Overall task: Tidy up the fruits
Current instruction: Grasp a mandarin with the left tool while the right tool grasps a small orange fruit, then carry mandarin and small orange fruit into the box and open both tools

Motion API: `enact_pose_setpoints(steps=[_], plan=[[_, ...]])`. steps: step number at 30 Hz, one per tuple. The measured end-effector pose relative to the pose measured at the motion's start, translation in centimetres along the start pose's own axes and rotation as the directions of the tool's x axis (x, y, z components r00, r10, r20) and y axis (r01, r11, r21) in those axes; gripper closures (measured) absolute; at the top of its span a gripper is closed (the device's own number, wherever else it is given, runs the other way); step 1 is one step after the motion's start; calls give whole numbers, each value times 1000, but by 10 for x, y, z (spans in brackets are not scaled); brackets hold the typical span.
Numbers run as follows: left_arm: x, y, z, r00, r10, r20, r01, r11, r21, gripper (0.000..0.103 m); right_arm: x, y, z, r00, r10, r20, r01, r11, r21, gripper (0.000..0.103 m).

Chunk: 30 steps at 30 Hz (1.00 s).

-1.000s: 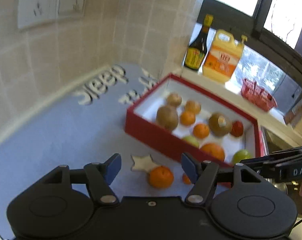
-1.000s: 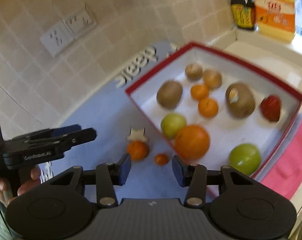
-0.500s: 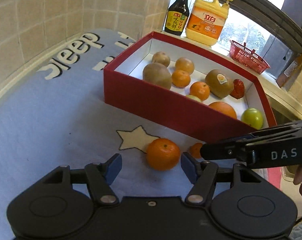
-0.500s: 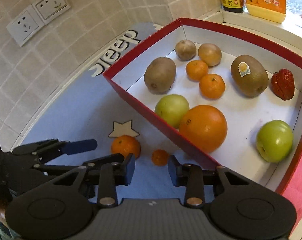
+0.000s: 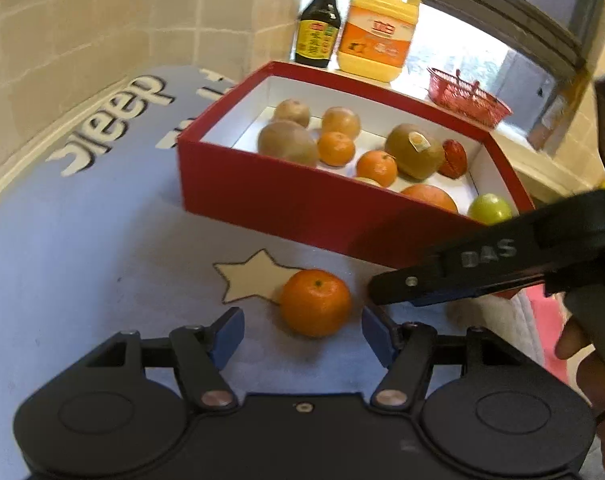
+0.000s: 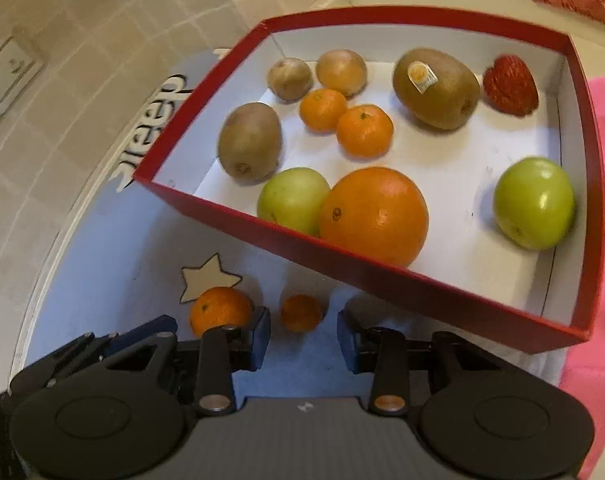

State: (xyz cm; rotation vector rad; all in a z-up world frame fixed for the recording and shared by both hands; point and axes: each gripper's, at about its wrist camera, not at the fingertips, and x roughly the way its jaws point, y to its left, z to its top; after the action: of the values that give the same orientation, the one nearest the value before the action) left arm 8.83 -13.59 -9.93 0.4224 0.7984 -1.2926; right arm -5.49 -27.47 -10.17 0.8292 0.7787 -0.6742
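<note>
1. Two fruits are left outside the box. A mandarin (image 5: 315,303) lies on the blue mat (image 5: 82,248), touching one point of the printed star (image 5: 254,276), and a much smaller kumquat-sized orange fruit (image 6: 301,313) sits just beside it, toward the box.
2. The left gripper (image 5: 302,330) is low over the mat, its jaws spread wide either side of the mandarin but not touching it. The right gripper (image 6: 303,334) is likewise open, its blue pads flanking the small fruit, no contact visible.
3. Most of the sorting looks done. The red box (image 6: 382,276) already holds two kiwis, two brownish round fruits, two mandarins, a large orange (image 6: 373,216), two green apples and a wrinkled red fruit (image 6: 510,90) in the far right corner.
4. What remains, by my reading, is closing on these two fruits and lifting them over the box's near wall, which stands right behind them.
5. The two grippers crowd each other. In the left wrist view the right gripper's finger crosses just beyond the mandarin and hides the small fruit.
6. Further out, a soy sauce bottle (image 5: 317,32) and a yellow detergent jug (image 5: 378,32) stand on the window ledge behind the box's far edge, with a red basket (image 5: 468,100) beside them. A pink cloth (image 6: 598,280) lies along the box's right side.
</note>
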Motion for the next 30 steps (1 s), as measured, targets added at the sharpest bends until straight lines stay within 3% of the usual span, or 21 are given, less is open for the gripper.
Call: enact_pose_setpoints(steps=[3, 7, 12, 13, 18, 21, 25, 30], plan=[[8, -8, 3, 1000, 24, -8, -24, 999, 40, 26, 4, 4, 0, 1000, -8, 15, 8, 1000, -4, 65], [18, -13, 4, 999, 35, -10, -35, 998, 51, 26, 7, 8, 0, 1000, -26, 15, 27, 999, -26, 77], [18, -17, 5, 999, 50, -2, -50, 998, 48, 42, 6, 6, -1, 1000, -18, 7, 18, 999, -35, 78], [17, -18, 5, 998, 57, 0, -56, 997, 48, 54, 6, 6, -1, 1000, -14, 3, 14, 999, -39, 78], [13, -24, 3, 994, 106, 5, -106, 994, 40, 55, -2, 6, -3, 999, 37, -33, -39, 998, -53, 79], [-4, -29, 0, 989, 138, 50, -138, 990, -5, 56, -16, 8, -2, 995, 89, -35, -92, 992, -86, 79], [-41, -40, 7, 966, 218, 138, -216, 976, -30, 56, -43, 17, 4, 982, 188, -1, -186, 970, -154, 79], [-83, -53, 42, 915, 294, 274, -293, 955, -48, 56, -85, 21, 36, 948, 287, 137, -252, 940, -229, 79]])
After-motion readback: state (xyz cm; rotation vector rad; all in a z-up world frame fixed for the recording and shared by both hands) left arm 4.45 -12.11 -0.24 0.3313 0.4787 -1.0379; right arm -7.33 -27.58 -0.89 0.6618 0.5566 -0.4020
